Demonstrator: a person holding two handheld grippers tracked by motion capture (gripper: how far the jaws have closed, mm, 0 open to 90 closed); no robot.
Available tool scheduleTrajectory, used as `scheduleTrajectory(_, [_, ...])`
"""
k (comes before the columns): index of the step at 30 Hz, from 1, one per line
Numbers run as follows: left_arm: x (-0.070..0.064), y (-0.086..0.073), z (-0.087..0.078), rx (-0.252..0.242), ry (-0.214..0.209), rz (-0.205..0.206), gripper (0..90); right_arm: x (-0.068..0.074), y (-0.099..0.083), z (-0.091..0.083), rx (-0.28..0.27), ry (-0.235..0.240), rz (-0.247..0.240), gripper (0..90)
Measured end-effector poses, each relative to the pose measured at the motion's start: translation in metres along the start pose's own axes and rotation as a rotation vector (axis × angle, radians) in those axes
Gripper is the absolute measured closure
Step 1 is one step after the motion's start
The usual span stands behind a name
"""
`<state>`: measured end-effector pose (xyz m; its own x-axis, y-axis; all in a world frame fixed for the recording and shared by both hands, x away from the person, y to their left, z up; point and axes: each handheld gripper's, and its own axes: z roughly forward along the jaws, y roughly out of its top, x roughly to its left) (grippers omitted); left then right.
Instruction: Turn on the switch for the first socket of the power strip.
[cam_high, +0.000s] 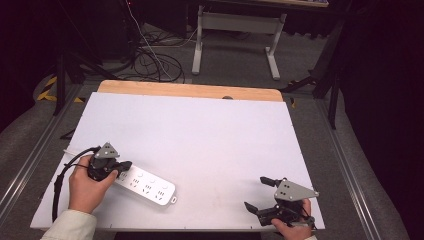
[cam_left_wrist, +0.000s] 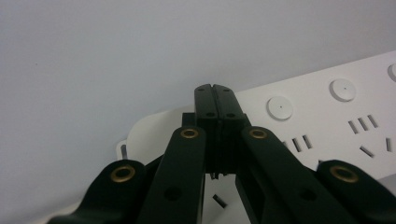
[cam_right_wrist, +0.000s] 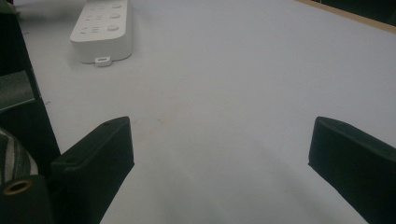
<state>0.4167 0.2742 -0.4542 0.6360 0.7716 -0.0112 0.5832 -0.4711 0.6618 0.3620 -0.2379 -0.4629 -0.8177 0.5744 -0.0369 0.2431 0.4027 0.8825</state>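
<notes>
Table (cam_high: 200, 130): we see a white surface with a strip of wooden edge along its far side, standing on grey carpet.
Power strip (cam_high: 146, 186): we find a white, flat strip lying near the table's front-left corner, running diagonally from the left gripper toward the front edge. Its top carries round buttons and socket slots, and a small tab sticks out at the end nearest the middle of the table.
Left gripper (cam_high: 125, 165): we see it held in the person's left hand (cam_high: 87, 189), its tips over the near-left end of the power strip. In the left gripper view its jaws are pressed together with nothing between them, and the strip's face lies right beneath them; we cannot tell whether they touch it.
Right gripper (cam_high: 256, 192): we see it held at the table's front-right corner, well apart from the power strip. Its jaws stand wide apart and empty over bare table.
Cable (cam_high: 59, 185): black, looping from the left gripper along the table's left edge.
</notes>
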Motion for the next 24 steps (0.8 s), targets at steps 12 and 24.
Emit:
scheduleTrajectory(12, [-0.0012,-0.0015,0.0013,-0.009,0.000,0.002,90.0,0.0003,0.0000,0.0001,-0.001,0.003,-0.003,7.1])
scheduleTrajectory(24, [-0.0031,-0.0023,0.0016,-0.006,0.025,0.025,90.0,0.0005,0.0000,0.0004,0.000,0.006,-0.004,7.1])
